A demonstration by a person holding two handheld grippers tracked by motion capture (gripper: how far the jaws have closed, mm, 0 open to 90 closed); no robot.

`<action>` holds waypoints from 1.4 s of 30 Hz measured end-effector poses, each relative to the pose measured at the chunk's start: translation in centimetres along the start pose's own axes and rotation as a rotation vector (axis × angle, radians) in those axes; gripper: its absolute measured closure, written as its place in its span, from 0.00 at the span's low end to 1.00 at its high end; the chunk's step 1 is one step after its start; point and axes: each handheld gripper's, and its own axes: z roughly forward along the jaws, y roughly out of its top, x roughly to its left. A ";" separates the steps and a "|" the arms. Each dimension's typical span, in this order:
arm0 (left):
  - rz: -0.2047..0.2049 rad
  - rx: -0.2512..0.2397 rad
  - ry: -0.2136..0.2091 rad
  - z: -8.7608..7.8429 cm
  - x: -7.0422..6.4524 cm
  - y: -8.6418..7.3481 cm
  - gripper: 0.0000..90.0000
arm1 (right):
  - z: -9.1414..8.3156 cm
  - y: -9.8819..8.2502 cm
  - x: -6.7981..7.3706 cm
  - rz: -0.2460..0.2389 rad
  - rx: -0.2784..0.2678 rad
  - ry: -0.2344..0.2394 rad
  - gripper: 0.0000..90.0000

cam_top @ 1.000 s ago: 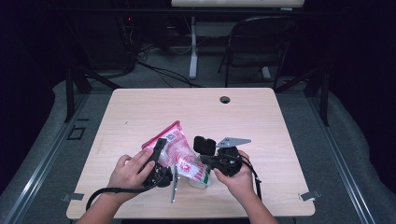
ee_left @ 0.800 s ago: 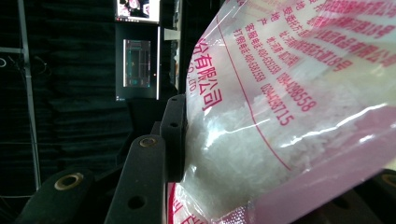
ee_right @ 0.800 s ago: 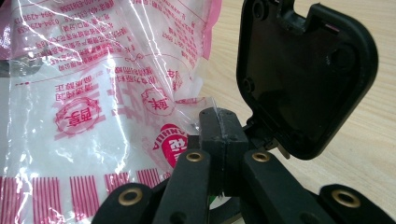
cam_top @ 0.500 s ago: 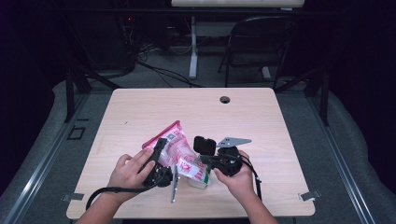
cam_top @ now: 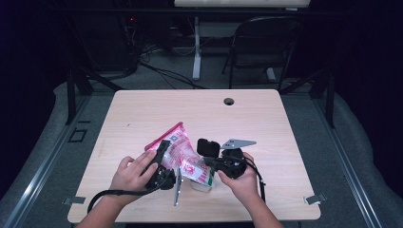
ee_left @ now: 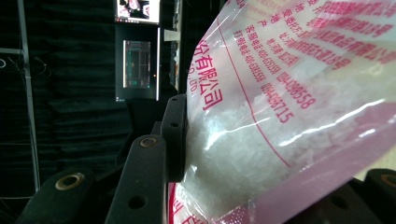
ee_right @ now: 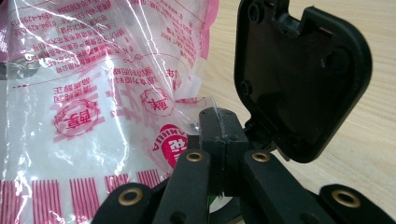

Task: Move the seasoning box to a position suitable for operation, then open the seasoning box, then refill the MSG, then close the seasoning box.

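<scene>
In the high view, a pink-printed plastic bag (cam_top: 178,151) of white granules is held near the table's (cam_top: 142,114) front edge, between the left gripper (cam_top: 161,156) at nine o'clock of it and the right gripper (cam_top: 209,159) at three o'clock. A white tub (cam_top: 202,179) is seen at five o'clock of the bag, under its lower corner. The step in hand is judged to be tipping or opening the bag over the tub; it would be done well if the body were kept steady while the pinched edge is drawn away gently, so that the film is not torn and nothing is spilled.

In the left gripper view, the bag (ee_left: 280,107) is pressed by a black pad at nine o'clock; the jaws are set partly apart around the filled body, which is gripped.

In the right gripper view, the jaws are brought fully together, and a thin fold of the bag's (ee_right: 93,93) film is pinched between the pads. The other gripper's pad (ee_right: 299,70) is seen at two o'clock.
</scene>
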 end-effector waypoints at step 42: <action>0.004 -0.001 0.000 -0.2 0.1 0.1 0.74 | 0.1 0.1 0.0 -0.003 0.003 0.002 1.00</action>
